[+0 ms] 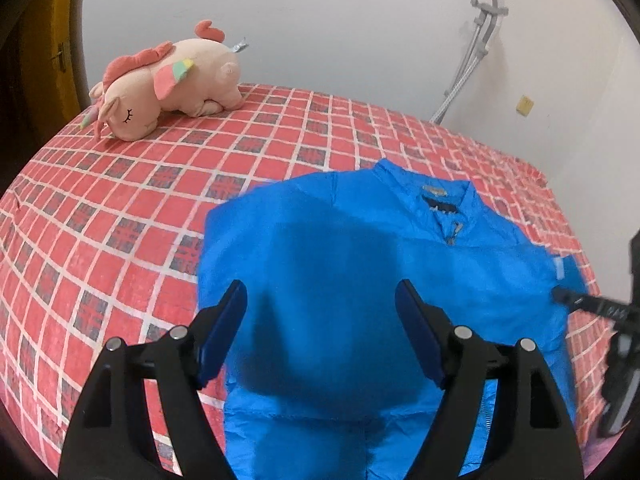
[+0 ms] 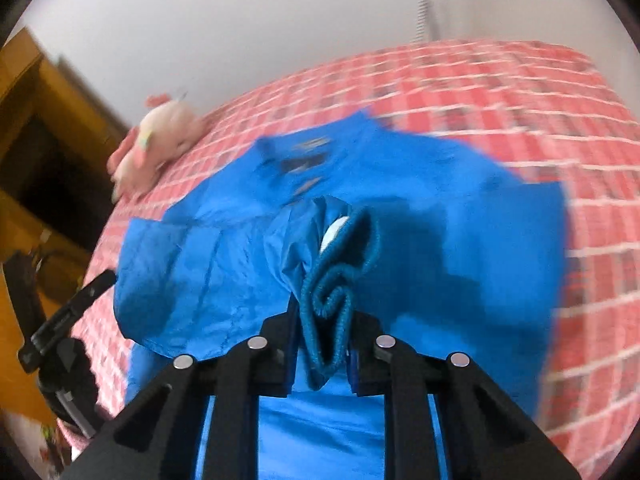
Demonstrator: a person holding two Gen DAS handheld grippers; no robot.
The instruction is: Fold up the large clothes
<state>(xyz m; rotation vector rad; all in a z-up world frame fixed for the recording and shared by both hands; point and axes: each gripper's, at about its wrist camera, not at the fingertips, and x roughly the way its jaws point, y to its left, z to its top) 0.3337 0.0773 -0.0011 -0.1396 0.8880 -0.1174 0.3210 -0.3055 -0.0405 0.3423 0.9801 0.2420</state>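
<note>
A blue jacket (image 1: 360,264) lies spread on a bed (image 1: 120,208) covered in a red checked sheet. In the left wrist view it fills the centre and the 5 o'clock part of the frame, its collar (image 1: 440,196) and zip top toward 1 o'clock.

The left gripper (image 1: 320,312) hangs above the jacket's body with its jaws wide apart and nothing between them; its shadow falls on the cloth below.

The right gripper (image 2: 324,320) has its jaws drawn close together, clamped on a bunched elastic cuff (image 2: 332,280) of the jacket. The ribbed edge curls in a loop just beyond the pads, and the sleeve cloth rises crumpled from it toward 12 o'clock. The rest of the right wrist view is blurred. In the left wrist view this gripper shows at the 3 o'clock edge, its fingertip at the jacket's side.

A pink plush unicorn (image 1: 160,84) lies on the bed at 10 o'clock, well apart from the jacket. A grey crutch (image 1: 472,52) leans on the white wall at 1 o'clock. A yellow door (image 2: 44,128) shows at 9 o'clock in the right wrist view.
</note>
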